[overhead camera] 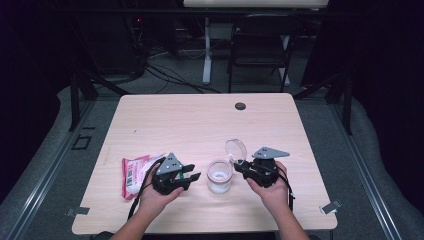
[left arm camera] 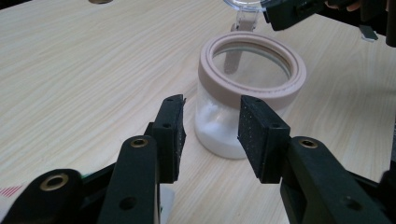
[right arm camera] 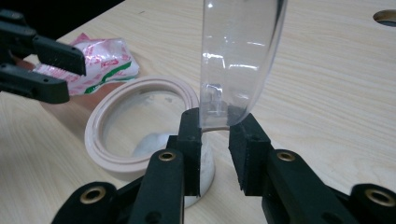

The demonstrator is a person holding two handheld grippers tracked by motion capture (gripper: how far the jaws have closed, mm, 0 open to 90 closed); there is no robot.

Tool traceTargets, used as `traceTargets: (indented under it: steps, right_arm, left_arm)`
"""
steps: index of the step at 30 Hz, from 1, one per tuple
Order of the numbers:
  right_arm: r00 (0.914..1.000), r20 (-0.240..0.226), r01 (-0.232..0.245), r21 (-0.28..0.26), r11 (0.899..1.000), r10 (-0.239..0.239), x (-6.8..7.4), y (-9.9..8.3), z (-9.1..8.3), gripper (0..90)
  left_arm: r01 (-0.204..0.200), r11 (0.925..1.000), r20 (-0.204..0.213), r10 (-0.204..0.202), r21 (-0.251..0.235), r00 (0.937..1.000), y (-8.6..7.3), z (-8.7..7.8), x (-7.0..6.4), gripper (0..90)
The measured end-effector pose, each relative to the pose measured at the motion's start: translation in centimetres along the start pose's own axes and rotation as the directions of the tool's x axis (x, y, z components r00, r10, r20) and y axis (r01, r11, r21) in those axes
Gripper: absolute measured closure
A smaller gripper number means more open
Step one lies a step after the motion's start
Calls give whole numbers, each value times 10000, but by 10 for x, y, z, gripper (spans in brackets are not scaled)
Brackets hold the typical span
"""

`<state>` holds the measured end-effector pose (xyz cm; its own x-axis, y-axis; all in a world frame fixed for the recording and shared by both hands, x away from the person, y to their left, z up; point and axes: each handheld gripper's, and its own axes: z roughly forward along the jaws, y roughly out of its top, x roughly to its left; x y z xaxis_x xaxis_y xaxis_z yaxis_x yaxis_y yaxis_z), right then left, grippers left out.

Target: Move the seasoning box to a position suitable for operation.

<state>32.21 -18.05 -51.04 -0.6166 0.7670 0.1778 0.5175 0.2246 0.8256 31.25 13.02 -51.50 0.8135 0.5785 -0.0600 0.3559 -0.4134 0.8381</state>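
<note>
1. Because the right gripper (right arm camera: 215, 135) pinches only the lower edge of the clear lid (right arm camera: 238, 56), which stands upright above its jaws, the lid could pivot or slip out — a thin rim gives the pads little to hold.
2. The left gripper (left arm camera: 211, 133) hangs open at a moderate width, holding nothing, its jaws aimed at the jar (left arm camera: 247, 98) just ahead; if it closes off-centre it could push the jar across the worktop (overhead camera: 165, 120) or tip it.
3. The jar stands uncovered between the two grippers near the front edge, some white stuff at its bottom.
4. Farther left lies a pink-and-white packet (overhead camera: 136, 172), beside the left hand.
</note>
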Motion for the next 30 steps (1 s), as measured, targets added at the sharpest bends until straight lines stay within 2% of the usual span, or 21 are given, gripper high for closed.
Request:
traceTargets:
  steps: [5, 9, 11, 16, 20, 23, 30]
  right_arm:
    - [9995, -195, -253, -72, 9997, 252, -8, 7, 7, 755]
    - [9992, -252, -314, -134, 9994, 310, -13, 13, 13, 757]
    - [9983, -381, -453, -174, 9988, 446, -17, 16, 17, 760]
    - [9961, -611, -655, -280, 9975, 637, -22, 22, 26, 765]
    - [9927, -846, -891, -386, 9953, 856, -26, 25, 32, 769]
    - [9885, -1053, -1141, -464, 9924, 1088, -29, 27, 36, 770]
    - [9813, -1347, -1473, -663, 9869, 1374, -35, 27, 37, 763]
  left_arm:
    - [148, 9999, -320, -148, 6, 9994, -6, -9, 2, 612]
    - [28, 10000, -759, -32, -59, 9971, -12, -19, 3, 624]
    - [-52, 10000, -1070, 50, -21, 9943, -16, -24, 4, 625]
    - [205, 9998, -1386, -194, 62, 9902, -22, -31, 7, 624]
    - [316, 9995, -1730, -295, 91, 9845, -27, -37, 10, 620]
    - [381, 9993, -1862, -372, 9, 9818, -30, -38, 12, 614]
    - [441, 9990, -1896, -443, -52, 9809, -31, -39, 12, 603]
